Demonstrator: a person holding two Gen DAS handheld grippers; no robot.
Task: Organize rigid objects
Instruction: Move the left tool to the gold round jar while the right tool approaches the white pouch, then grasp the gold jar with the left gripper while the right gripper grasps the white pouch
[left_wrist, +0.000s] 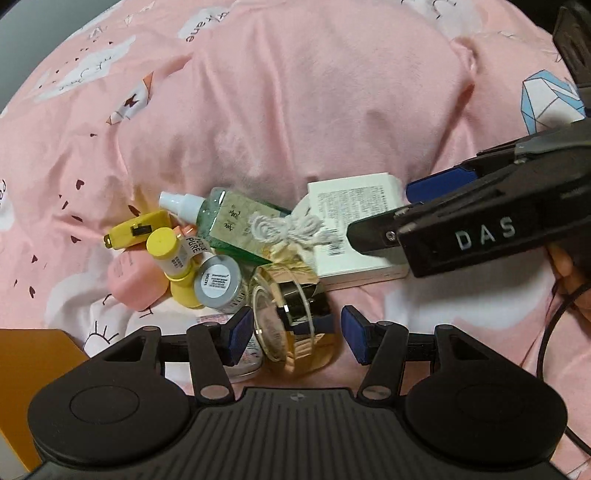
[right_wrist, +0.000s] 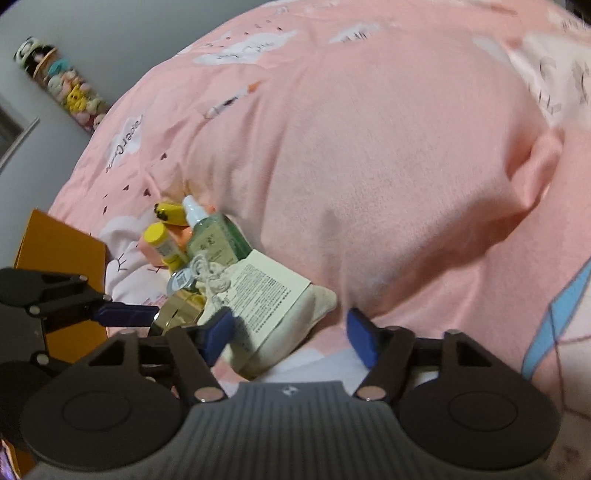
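Both tongs stand open and empty over a heap of small things on a pink bed cover (left_wrist: 295, 92). Left tongs (left_wrist: 293, 332) straddle a clear glass jar with a gold band (left_wrist: 291, 314) lying on its side, pads apart from it on either flank. Right tongs (right_wrist: 291, 332) hang over a cream cloth pouch (right_wrist: 280, 325) with a printed white card (right_wrist: 266, 291) on it, touching neither as far as can be seen. Beyond lie a green spray bottle (left_wrist: 229, 221), a knot of white cord (left_wrist: 291, 229), a small silver-lidded tin (left_wrist: 218, 284), a yellow-capped bottle (left_wrist: 166, 251), a yellow tape measure (left_wrist: 136, 230) and a pink case (left_wrist: 133, 284), all jumbled and touching. An orange box (right_wrist: 62, 258) sits beside the pile at the left. By my judgement nothing is sorted yet; every piece remains to be picked out and placed.
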